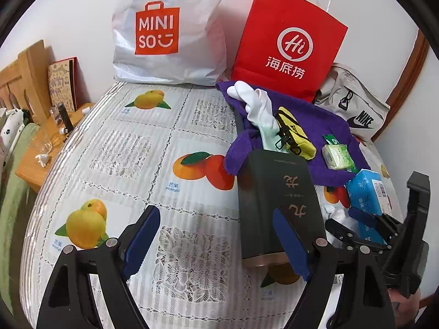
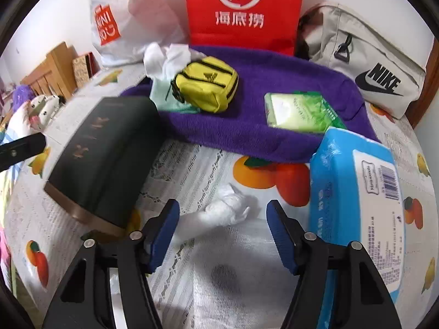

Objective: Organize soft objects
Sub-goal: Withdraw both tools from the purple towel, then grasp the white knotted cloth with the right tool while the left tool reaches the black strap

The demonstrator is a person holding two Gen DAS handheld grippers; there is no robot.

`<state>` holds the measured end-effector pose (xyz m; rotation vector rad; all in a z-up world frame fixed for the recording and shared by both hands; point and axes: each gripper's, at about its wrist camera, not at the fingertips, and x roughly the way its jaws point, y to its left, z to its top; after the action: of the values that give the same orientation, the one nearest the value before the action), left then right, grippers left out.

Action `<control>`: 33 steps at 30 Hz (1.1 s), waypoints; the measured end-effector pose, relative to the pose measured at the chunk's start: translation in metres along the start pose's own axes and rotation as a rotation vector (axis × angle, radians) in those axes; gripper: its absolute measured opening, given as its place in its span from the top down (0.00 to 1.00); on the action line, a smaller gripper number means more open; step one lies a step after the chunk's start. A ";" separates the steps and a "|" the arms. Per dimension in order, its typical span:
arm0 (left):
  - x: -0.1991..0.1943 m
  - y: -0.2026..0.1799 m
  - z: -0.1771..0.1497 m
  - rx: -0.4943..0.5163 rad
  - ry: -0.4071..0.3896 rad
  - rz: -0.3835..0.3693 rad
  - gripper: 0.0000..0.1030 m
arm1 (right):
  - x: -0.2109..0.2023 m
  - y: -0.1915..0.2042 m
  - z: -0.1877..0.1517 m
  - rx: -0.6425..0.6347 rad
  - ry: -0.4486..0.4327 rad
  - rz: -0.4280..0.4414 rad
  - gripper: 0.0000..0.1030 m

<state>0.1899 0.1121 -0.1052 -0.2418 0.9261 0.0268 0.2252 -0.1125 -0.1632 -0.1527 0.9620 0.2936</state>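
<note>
A purple towel [image 2: 247,120] lies at the back of the table with a yellow pouch [image 2: 205,83], a green tissue pack [image 2: 299,109] and white socks [image 2: 167,57] on it. A crumpled white cloth [image 2: 227,205] lies just ahead of my right gripper [image 2: 222,230], which is open and empty. A blue wipes pack [image 2: 354,192] lies to its right, a dark box [image 2: 107,156] to its left. My left gripper [image 1: 216,235] is open and empty over the tablecloth, its right finger beside the dark box [image 1: 274,197].
A white Miniso bag [image 1: 167,30], a red paper bag [image 1: 288,44] and a grey Nike bag [image 1: 354,107] stand along the wall. A wooden side table [image 1: 46,148] with small items is at the left. The fruit-print tablecloth [image 1: 131,142] covers the table.
</note>
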 end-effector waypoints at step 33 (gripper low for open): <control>-0.043 -0.071 -0.088 0.121 0.084 -0.105 0.19 | -0.122 -0.049 -0.081 0.104 -0.207 0.102 0.79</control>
<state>0.1032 0.0276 -0.1077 -0.1799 0.9941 -0.1364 0.1116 -0.2014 -0.1079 0.0220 0.7792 0.3451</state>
